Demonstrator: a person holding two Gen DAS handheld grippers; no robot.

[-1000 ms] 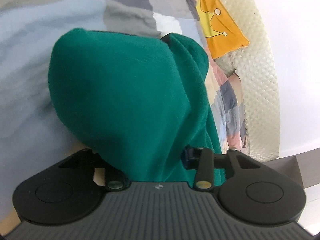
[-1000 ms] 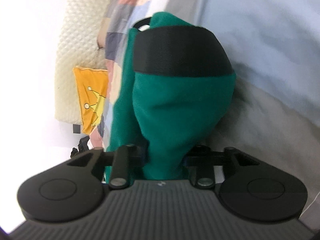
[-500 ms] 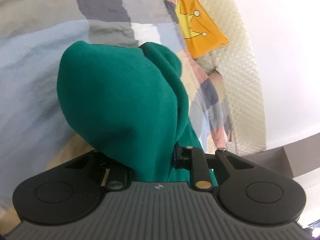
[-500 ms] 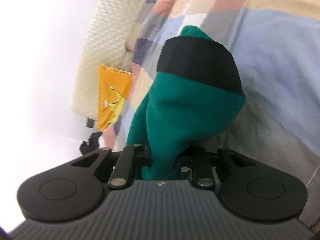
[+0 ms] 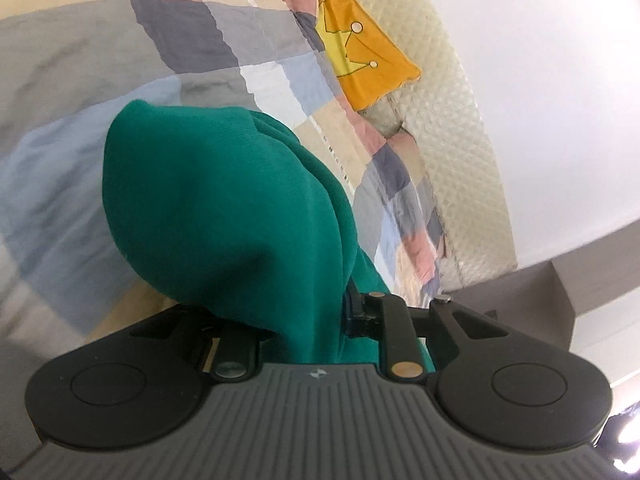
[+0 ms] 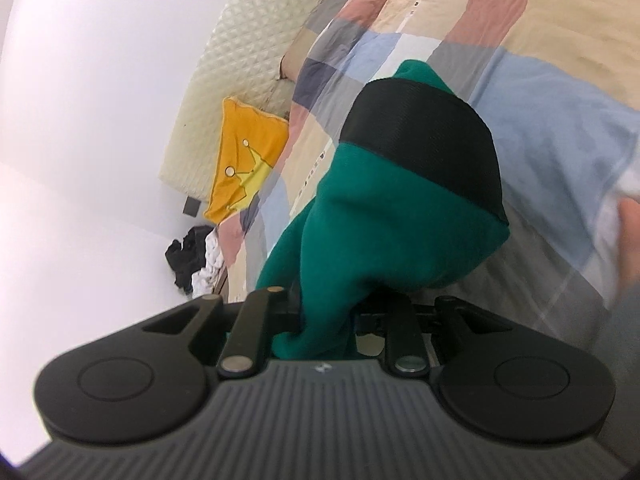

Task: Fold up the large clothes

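In the left wrist view our left gripper (image 5: 316, 320) has its jaws pinched on the green garment (image 5: 224, 216). These jaws have just been closing, with the cloth between them. The fabric bunches up from the grip into a rounded mound that fills the middle of the view and hides the fingertips. Behind it, from 9 o'clock round to 1 o'clock, lies the patchwork bedspread (image 5: 200, 36) in grey, blue, cream and pink squares. At 1 o'clock an orange cushion (image 5: 372, 64) with a yellow crown print leans against the cream quilted headboard (image 5: 456, 152), which curves down toward 3 o'clock along a white wall.

In the right wrist view our right gripper (image 6: 324, 324) also clamps the green garment (image 6: 384, 240); its jaws too have just been closing on the cloth. A broad black band (image 6: 424, 136) crosses the top of the mound here, at about 12 to 1 o'clock. A strip of green runs down toward 8 o'clock past the left finger. The same bedspread (image 6: 520, 20) spreads from 12 to 4 o'clock. The orange cushion (image 6: 244, 160) sits at 10 o'clock below the headboard (image 6: 240, 48). At 9 o'clock a heap of black and white clothes (image 6: 196, 256) lies by the bed's edge. We cannot tell how much of the garment rests on the bed.
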